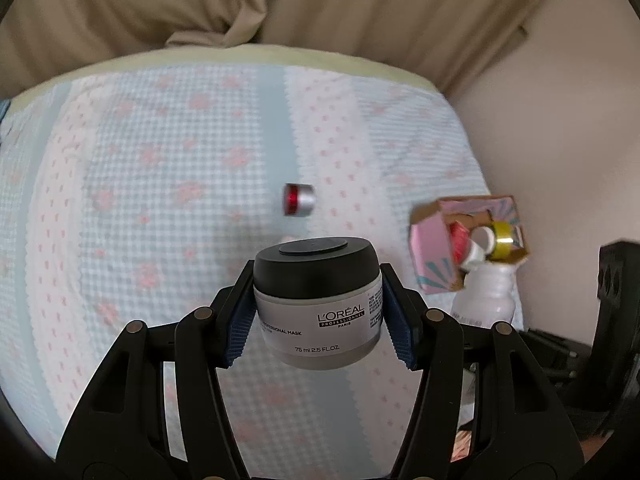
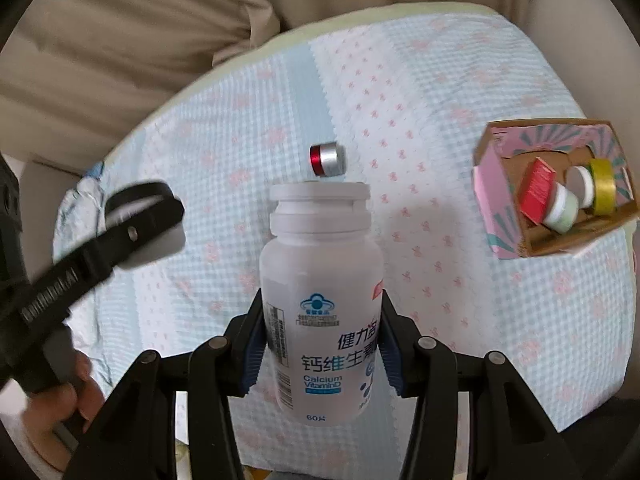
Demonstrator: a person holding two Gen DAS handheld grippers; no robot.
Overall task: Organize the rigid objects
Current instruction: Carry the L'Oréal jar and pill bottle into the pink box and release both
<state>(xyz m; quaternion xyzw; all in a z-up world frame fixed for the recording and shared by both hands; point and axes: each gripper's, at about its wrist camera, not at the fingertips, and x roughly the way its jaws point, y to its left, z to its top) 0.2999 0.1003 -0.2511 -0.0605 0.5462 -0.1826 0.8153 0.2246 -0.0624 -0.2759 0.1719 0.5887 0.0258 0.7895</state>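
Left gripper (image 1: 318, 312) clamps the L'Oréal mask jar (image 1: 318, 304) upright above the bedspread (image 1: 160, 160); right gripper (image 2: 320, 346) clamps the calcium tablet bottle (image 2: 320, 304), its label partly hidden behind the pads.

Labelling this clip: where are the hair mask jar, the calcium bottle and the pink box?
L'Oréal mask jar (image 1: 316, 300): left wrist view, label front.
Calcium vitamin D bottle (image 2: 320, 300): right wrist view, body.
Pink cardboard box (image 2: 494, 184): right wrist view, left wall.

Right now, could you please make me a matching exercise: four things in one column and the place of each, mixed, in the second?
Things:
1. L'Oreal jar
2. calcium bottle
3. red and silver cap
4. yellow tape roll

Places:
A. lying alone on the cloth
B. inside the pink box
C. in the left gripper
D. in the right gripper

Pairs: 1-C, 2-D, 3-A, 4-B
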